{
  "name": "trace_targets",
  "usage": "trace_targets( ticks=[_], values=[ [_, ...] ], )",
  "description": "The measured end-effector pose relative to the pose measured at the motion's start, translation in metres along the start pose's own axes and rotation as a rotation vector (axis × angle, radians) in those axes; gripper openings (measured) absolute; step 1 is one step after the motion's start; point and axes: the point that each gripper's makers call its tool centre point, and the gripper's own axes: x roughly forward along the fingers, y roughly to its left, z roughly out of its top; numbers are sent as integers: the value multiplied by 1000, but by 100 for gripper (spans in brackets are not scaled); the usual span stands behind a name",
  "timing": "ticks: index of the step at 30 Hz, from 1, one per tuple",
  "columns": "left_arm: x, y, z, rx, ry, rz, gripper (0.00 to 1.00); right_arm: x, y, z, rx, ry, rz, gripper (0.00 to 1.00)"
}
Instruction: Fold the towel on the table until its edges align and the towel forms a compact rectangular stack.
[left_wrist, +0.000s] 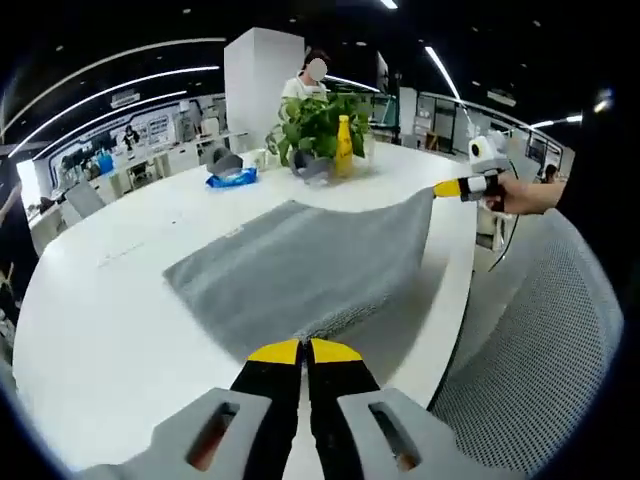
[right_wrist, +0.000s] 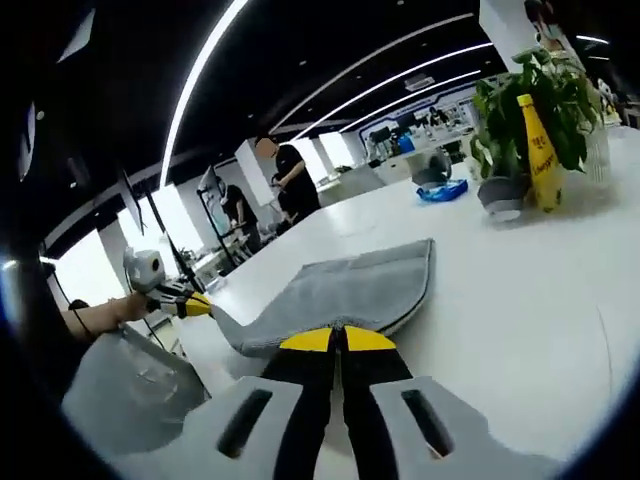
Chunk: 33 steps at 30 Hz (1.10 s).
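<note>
Yellow-tipped jaws of the left gripper rise from the bottom of the left gripper view, pressed together on the near corner of the grey towel, whose edge puckers right at the tips. Across the cloth, the right gripper pinches the other corner of that same edge and holds it clear of the white table, so the towel sags between the two grips while its far part lies flat on the tabletop. From the right gripper view the picture matches: the right gripper's own jaws are closed on the cloth, the towel runs away toward the left gripper, held in a hand at the table's edge. Beyond the towel stand a potted plant, a yellow bottle and a blue packet, well apart from the cloth. By my judgement this is the start of a fold: one long edge is lifted by both corners and not yet carried over. The next move calls for sweeping both grippers together across the table toward the far edge, keeping the lifted edge taut and level, then laying corner onto corner before letting go. Uneven travel would skew the edges.
</note>
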Motion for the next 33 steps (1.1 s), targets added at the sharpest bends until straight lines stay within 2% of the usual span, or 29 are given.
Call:
trace_targets(
  ticks=[5, 11, 16, 22, 28, 33],
  values=[
    [-7, 2, 17, -50, -95, -3, 1, 0, 12, 14, -11, -41, 45, 0],
    [-19, 1, 47, -133, -258, -40, 1, -4, 26, 32, -5, -102, 93, 0],
    [-27, 2, 57, -173, -322, -65, 1, -9, 31, 44, -9, -151, 137, 0],
    [-36, -3, 74, -207, -404, -91, 1, -16, 34, 52, -22, -169, 165, 0],
    [-53, -1, 95, -275, -543, -133, 1, -20, 37, 64, 6, -221, 198, 0],
    [-62, -1, 104, -292, -600, -150, 1, -24, 44, 77, 21, -264, 224, 0]
  ],
)
